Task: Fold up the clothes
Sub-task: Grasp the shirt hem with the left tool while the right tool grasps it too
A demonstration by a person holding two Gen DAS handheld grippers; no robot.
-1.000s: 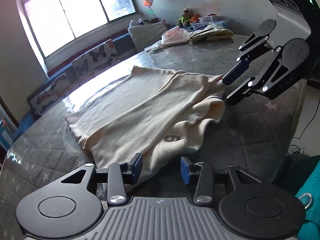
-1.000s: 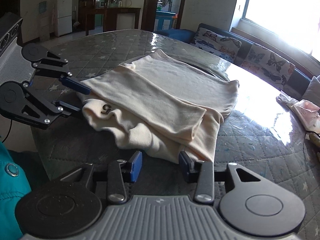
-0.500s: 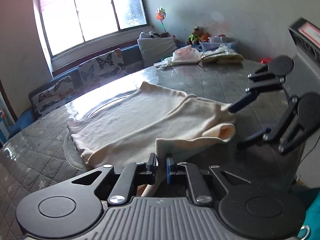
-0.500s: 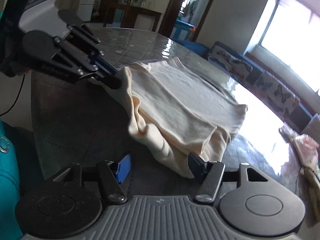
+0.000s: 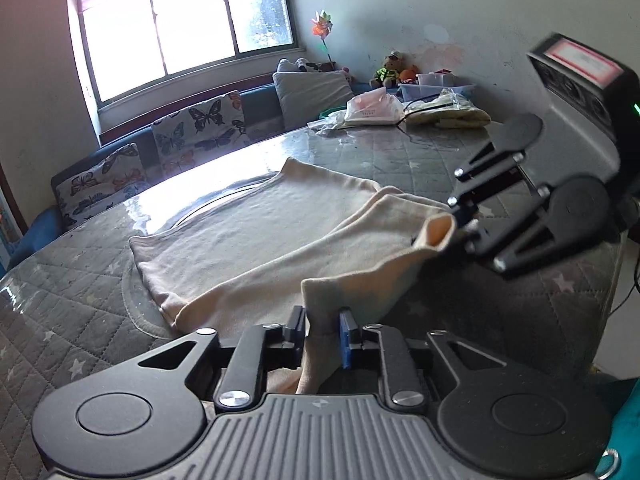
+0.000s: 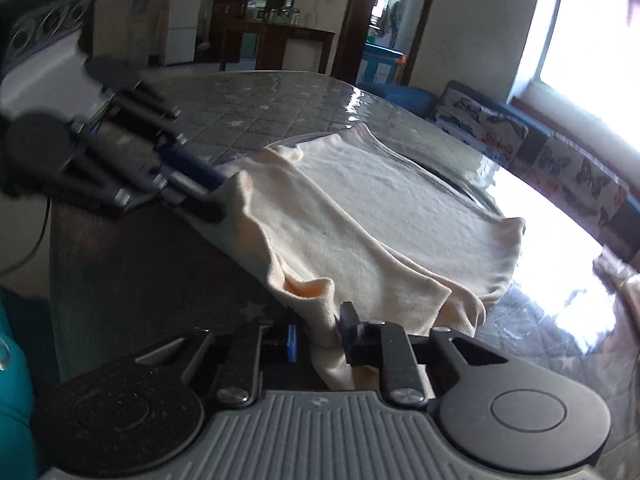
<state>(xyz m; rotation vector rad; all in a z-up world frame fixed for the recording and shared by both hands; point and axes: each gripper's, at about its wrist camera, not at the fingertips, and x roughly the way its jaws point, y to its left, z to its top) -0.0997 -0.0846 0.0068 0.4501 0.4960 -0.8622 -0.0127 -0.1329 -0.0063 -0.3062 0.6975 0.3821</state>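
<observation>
- Cream garment (image 5: 280, 236): lies partly folded on the grey quilted table (image 5: 72, 320), its near edge lifted between the two tools.
- Left tool (image 5: 322, 330): narrow gap, jaws opening; a bunched fold of the garment sits between the blue pads, the left pad touching it.
- Right tool (image 6: 316, 334): jaws closing on a hanging corner of the same edge, cloth between them.
- Butterfly-print cushions (image 5: 200, 128): line the bench under the window (image 5: 180, 28).
</observation>
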